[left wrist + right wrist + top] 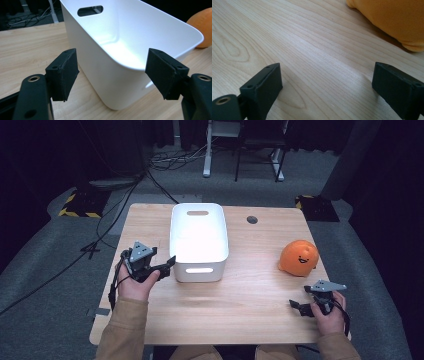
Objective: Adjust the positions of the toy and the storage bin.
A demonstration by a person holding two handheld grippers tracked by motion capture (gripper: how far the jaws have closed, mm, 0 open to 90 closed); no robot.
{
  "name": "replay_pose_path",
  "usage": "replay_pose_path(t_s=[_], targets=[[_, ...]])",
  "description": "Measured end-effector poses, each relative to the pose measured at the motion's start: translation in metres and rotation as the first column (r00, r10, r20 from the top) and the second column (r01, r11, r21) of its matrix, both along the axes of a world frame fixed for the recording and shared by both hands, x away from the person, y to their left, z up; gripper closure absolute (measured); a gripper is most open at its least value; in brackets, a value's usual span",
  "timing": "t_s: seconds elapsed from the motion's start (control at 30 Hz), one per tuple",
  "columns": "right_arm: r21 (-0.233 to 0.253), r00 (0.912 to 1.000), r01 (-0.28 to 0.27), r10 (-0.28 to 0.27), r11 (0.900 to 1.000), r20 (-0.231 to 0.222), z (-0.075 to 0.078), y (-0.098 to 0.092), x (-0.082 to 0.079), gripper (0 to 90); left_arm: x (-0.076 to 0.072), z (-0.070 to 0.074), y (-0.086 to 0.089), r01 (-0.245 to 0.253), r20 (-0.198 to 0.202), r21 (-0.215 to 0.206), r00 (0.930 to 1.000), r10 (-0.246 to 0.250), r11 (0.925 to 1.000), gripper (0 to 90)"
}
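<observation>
Jaws spread on both grippers: left gripper [167,264] facing smooth white bin [198,240]; right gripper [299,306] near plush orange toy [299,258].

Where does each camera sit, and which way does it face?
High view: above the person's side, looking down at the table; both forearms show.
Left gripper view: on the left gripper, facing the white bin.
Right gripper view: on the right gripper, facing tabletop.
Shared: all show the orange plush toy.

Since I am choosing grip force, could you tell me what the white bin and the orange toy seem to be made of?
The white bin looks like smooth, glossy moulded plastic, given its sheen. The orange toy looks like soft matte plush, though probably rather than certainly.
</observation>
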State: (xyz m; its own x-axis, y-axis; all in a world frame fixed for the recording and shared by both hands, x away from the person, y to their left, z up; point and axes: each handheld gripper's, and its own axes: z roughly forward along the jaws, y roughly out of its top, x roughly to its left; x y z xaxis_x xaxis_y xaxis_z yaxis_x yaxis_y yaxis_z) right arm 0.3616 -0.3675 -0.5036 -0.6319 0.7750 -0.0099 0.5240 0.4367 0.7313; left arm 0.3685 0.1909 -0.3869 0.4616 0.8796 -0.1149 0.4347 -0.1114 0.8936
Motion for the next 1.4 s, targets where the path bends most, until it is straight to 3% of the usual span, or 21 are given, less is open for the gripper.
replay_pose_path(t_s=[0.17, 0.3, 0.63, 0.8, 1.13, 1.4], targets=[[0.000, 1.0000, 0.000, 0.000, 1.000, 0.000, 0.000, 0.000, 0.000, 9.4, 0.015, -0.006, 0.000, -0.027, -0.006, -0.020, 0.9996, 0.026, 0.9994, 33.2], [0.000, 1.0000, 0.000, 0.000, 1.000, 0.000, 0.000, 0.000, 0.000, 9.4, 0.023, -0.009, -0.004, -0.036, -0.003, 0.001, 0.9993, 0.036, 0.9994, 34.8], [0.000, 1.0000, 0.000, 0.000, 1.000, 0.000, 0.000, 0.000, 0.000, 9.4, 0.032, -0.014, -0.014, 0.020, -0.039, 0.016, 0.9991, -0.020, 0.9997, 37.1], [0.000, 1.0000, 0.000, 0.000, 1.000, 0.000, 0.000, 0.000, 0.000, 9.4, 0.034, -0.014, -0.022, 0.032, -0.063, 0.041, 0.9976, -0.029, 0.9987, 41.7], [0.000, 1.0000, 0.000, 0.000, 1.000, 0.000, 0.000, 0.000, 0.000, 9.4, 0.030, -0.013, -0.021, 0.030, -0.050, 0.060, 0.9984, -0.027, 0.9977, 44.7], [0.000, 1.0000, 0.000, 0.000, 1.000, 0.000, 0.000, 0.000, 0.000, 9.4, 0.018, -0.015, -0.023, 0.053, -0.040, 0.036, 0.9979, -0.052, 0.9979, 42.9]])
